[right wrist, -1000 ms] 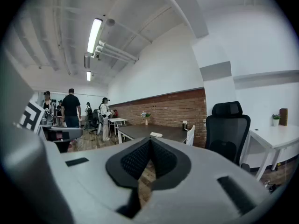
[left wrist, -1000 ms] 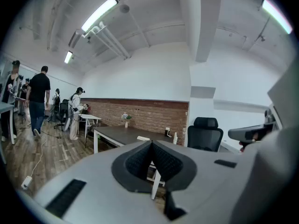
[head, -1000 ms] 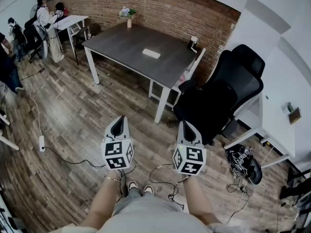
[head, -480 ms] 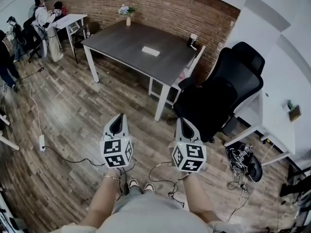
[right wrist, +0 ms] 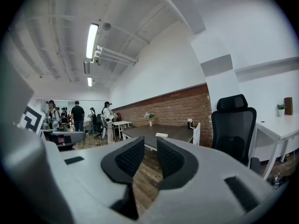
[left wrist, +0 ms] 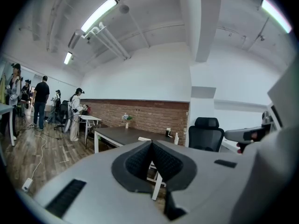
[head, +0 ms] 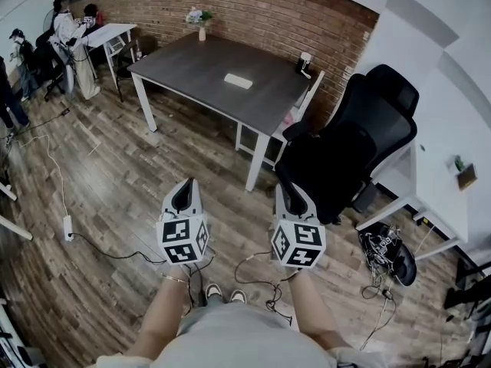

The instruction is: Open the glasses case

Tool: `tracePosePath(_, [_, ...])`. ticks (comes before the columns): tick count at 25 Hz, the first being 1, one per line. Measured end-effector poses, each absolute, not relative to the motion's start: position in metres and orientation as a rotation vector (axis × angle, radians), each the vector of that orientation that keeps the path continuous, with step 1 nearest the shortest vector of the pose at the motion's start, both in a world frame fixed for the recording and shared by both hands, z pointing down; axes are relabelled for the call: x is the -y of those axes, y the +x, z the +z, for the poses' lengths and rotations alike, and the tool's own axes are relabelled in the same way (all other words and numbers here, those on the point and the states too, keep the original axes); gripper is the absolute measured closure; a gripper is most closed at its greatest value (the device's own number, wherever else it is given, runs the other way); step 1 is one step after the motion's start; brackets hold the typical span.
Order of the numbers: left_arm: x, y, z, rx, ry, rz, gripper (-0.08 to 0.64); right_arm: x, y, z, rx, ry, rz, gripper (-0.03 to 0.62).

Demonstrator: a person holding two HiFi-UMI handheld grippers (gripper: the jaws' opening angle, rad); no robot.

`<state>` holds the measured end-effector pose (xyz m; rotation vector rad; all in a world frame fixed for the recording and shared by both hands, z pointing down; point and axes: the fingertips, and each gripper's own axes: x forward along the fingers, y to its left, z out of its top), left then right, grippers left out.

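Head view: left gripper (head: 186, 193) pressed together, right gripper (head: 292, 198) opening with nothing between its jaws.

glasses case (head: 238, 81): a small pale oblong on the dark table (head: 192, 67); too small to tell whether its lid is up or down.
corner object (head: 305, 62): a dark and white item at the table's far corner, too small to name.
white chair (head: 309, 98): mostly hidden behind the table edge and the black office chair (head: 360, 140).
floor bundle (head: 388, 254): a dark tangle with cables; its kind cannot be told.
people (head: 65, 21): tiny at far left; one figure (head: 8, 102) is cut off by the left edge.
shoes (head: 222, 292): only the toes show; the rest is hidden by the torso (head: 238, 343), itself cut off by the bottom edge.
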<state>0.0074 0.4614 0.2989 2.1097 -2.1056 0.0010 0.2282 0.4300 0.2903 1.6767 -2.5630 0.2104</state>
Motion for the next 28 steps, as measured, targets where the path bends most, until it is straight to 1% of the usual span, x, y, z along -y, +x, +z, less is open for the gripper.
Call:
tracePosePath(1, [-0.461,0.006,0.299,2.107,2.110,0.001,0.561,-0.429,0.227,0.291,2.563,1.677,0.209,0.501])
tracePosePath(5, [-0.459,0.001,0.301,2.111,2.110,0.006,0.561,-0.426,0.223,0.294,2.553,1.679,0.204,0.435])
tracePosePath(7, [-0.457,-0.002,0.301,2.112,2.107,0.009,0.561,-0.423,0.223,0.295,2.547,1.682,0.206,0.416])
tracePosePath(14, [-0.448,-0.014,0.308,2.100,2.102,0.018,0.561,-0.412,0.216,0.302,2.519,1.688,0.224,0.414])
tracePosePath(28, [-0.416,-0.064,0.330,2.051,2.098,0.039,0.561,-0.377,0.186,0.317,2.446,1.760,0.270,0.414])
